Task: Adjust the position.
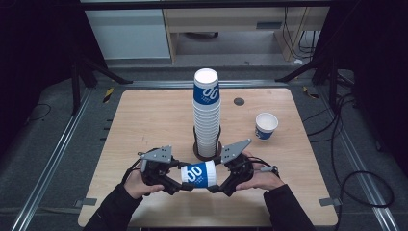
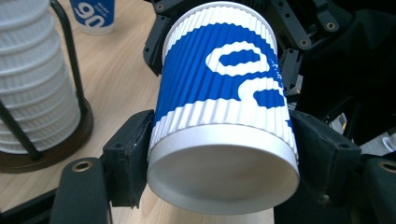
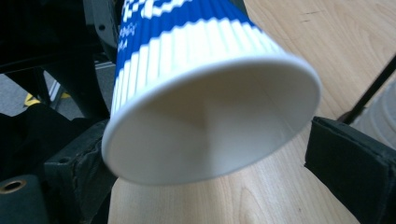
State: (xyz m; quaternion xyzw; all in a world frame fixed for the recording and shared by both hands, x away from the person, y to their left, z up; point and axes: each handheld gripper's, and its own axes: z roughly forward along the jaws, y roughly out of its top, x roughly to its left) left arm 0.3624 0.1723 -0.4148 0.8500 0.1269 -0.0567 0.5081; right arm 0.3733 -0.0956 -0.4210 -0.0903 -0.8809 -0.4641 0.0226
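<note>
the left gripper (image 1: 185, 185) is clamping the base end of a blue-and-white ribbed paper cup (image 1: 198, 173), which is lying on its side just above the wooden table (image 1: 144, 120), in front of the tall cup stack (image 1: 207, 115) in its holder. the right gripper (image 1: 211, 187) is standing with its jaws spread around the cup's open rim, one pad lying close against it and the other plainly apart. a lone cup (image 1: 265, 126) is standing upright well off to the right.
</note>
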